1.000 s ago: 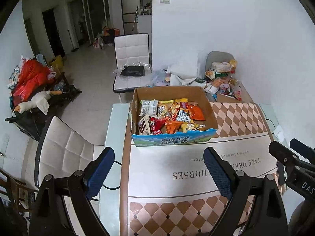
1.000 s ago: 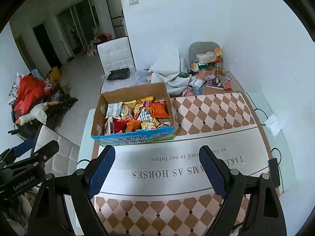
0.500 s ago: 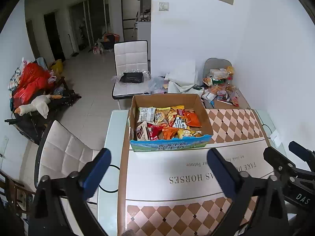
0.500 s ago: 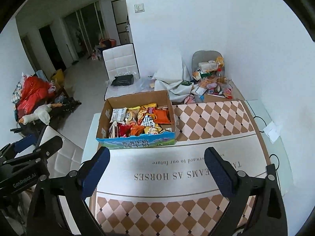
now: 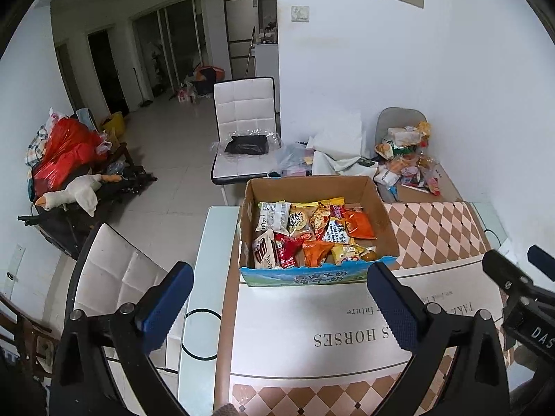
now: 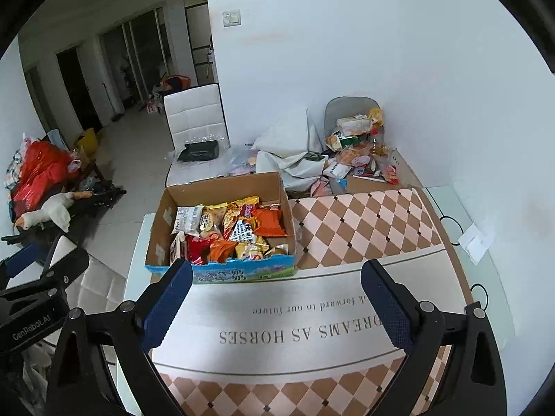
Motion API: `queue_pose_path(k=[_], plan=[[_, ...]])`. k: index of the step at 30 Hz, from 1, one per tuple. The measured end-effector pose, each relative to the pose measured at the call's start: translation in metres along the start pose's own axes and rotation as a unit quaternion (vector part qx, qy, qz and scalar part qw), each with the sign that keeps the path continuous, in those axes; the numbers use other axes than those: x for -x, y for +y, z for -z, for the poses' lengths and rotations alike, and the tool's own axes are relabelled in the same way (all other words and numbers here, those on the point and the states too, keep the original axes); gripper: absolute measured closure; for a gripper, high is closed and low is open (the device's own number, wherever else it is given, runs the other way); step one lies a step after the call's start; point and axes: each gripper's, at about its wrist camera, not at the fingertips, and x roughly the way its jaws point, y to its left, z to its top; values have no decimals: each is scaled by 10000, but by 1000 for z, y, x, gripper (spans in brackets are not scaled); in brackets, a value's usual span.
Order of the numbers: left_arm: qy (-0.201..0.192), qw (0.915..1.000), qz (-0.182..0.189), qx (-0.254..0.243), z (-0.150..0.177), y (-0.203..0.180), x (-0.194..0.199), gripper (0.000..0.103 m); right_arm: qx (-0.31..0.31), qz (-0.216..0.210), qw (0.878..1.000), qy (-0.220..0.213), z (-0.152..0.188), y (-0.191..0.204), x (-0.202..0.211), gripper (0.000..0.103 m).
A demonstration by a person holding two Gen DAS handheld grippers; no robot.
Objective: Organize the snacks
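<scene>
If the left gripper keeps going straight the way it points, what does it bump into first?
Probably the table mat, just short of the snack box. The left gripper is open and empty, angled down at it. Depth is hard to judge, so it might meet the box's blue front instead.

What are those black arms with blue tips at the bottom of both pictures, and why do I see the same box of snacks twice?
Those are two hand-held claws, one in each of a person's hands; no robot is here. Each claw carries a wide-angle camera looking along its fingers, so you get two pictures of one scene. One picture comes from the left claw, the other from the right claw. The blue parts are finger pads.

Both claws have just been opening; they now stand wide open, with nothing between the fingers.

On the table's checkered cloth stands an open cardboard box full of snack packets. More packets are piled at the far end by the wall. Nothing has been picked up yet.
</scene>
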Motion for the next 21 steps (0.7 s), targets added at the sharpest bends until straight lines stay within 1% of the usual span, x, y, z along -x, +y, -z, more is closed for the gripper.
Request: queue_pose_path(k=[5, 10, 21], plan=[[97, 9999, -31, -14, -1, -2, -12, 1, 18, 23, 10000, 24, -4, 2, -11, 3], [41, 10000, -21, -1, -4, -1, -12, 1, 34, 50, 10000, 10, -7, 3, -17, 3], [71, 10000, 7, 7, -5, 0, -11, 1, 34, -18, 10000, 19, -11, 3, -18, 3]])
